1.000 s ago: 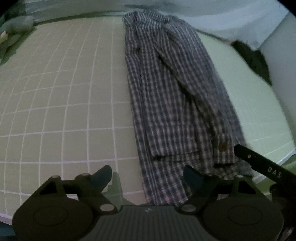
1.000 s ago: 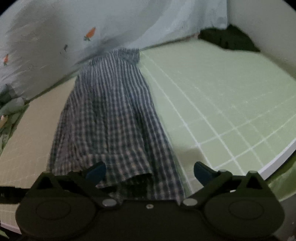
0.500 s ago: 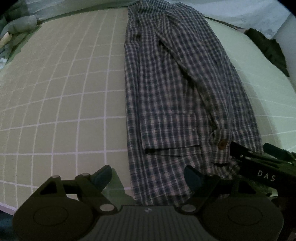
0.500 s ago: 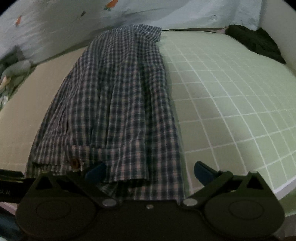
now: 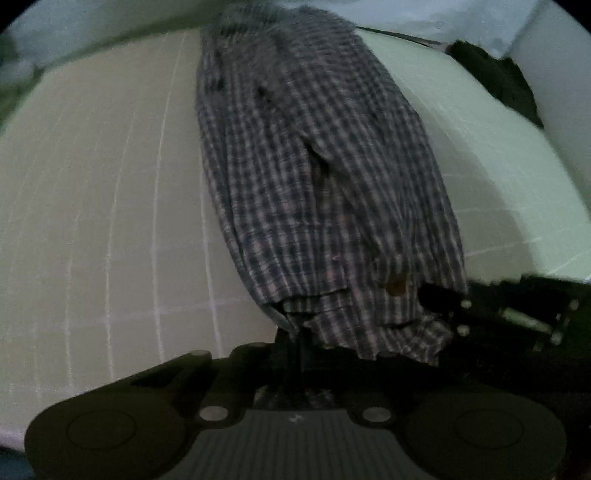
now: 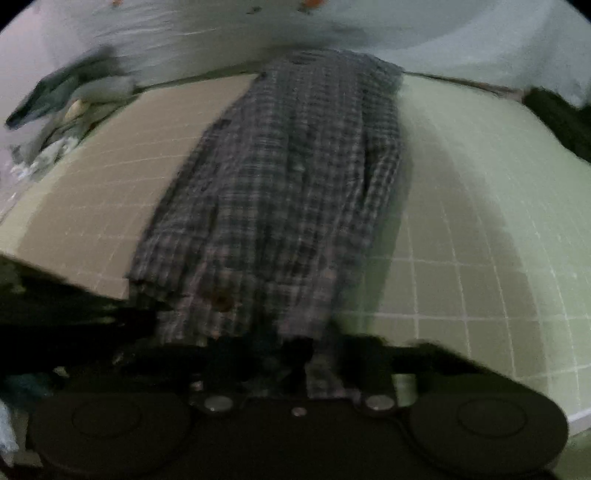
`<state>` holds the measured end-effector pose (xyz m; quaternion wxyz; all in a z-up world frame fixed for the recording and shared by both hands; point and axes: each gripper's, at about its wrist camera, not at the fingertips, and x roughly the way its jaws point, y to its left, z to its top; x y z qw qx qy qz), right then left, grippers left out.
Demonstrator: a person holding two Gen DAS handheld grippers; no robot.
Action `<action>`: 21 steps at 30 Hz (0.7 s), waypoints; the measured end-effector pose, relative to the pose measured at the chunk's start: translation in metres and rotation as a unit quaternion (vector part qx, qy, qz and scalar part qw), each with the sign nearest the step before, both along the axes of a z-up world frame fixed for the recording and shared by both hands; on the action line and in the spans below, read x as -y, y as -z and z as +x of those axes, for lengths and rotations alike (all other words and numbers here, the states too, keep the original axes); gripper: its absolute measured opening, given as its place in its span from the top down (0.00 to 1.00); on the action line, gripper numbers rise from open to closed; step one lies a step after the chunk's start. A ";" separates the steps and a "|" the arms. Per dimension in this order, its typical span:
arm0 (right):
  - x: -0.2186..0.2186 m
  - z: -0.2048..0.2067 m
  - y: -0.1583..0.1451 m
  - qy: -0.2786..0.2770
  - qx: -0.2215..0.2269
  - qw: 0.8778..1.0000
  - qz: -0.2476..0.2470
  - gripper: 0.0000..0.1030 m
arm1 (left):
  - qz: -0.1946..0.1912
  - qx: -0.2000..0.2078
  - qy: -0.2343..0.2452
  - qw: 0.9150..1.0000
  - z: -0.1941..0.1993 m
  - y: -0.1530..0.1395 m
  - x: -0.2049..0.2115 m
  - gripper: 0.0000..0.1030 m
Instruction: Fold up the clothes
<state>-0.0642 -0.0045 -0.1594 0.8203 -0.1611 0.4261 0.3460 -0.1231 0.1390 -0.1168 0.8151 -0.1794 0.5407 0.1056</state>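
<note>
Checked cloth in dark blue and white is the main thing in both views: a long plaid shirt [image 5: 317, 192] lies along the middle of a grid mat [image 5: 110, 221] and reaches from the near edge to the far edge. At the far left of the right wrist view, some crumpled grey clothes [image 6: 74, 92] lie beside the mat. The left half of the mat looks beige and the right half looks pale green [image 6: 480, 206], with white lines on both. The left gripper [image 5: 295, 354] is pressed together on the near left corner of the shirt hem, and the cloth hangs a little above the mat there. A brown button [image 5: 397, 288] shows on the cuff near the hem. The right gripper [image 6: 314, 354] is pinching the near right part of the same hem, where the cloth bunches between its jaws. At the far right corner lies a dark garment [image 5: 495, 77]. Behind the mat hangs a pale sheet [image 6: 369, 26] with small orange prints.
</note>
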 end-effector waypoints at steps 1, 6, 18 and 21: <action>0.003 -0.001 -0.002 -0.010 -0.001 1.000 -0.006 0.89 | -0.014 -0.001 0.000 1.000 -0.003 -0.001 -0.002 0.96; 0.046 0.010 -0.036 0.003 -0.063 0.998 0.031 0.94 | -0.107 0.024 -0.009 0.994 -0.038 -0.034 -0.010 0.96; 0.080 0.135 -0.085 0.134 -0.221 0.935 0.243 0.94 | -0.145 0.152 -0.119 0.970 0.034 -0.097 -0.078 0.96; 0.046 0.185 -0.090 0.147 -0.194 0.931 0.272 0.89 | -0.111 0.171 -0.187 0.961 0.073 -0.106 -0.106 0.83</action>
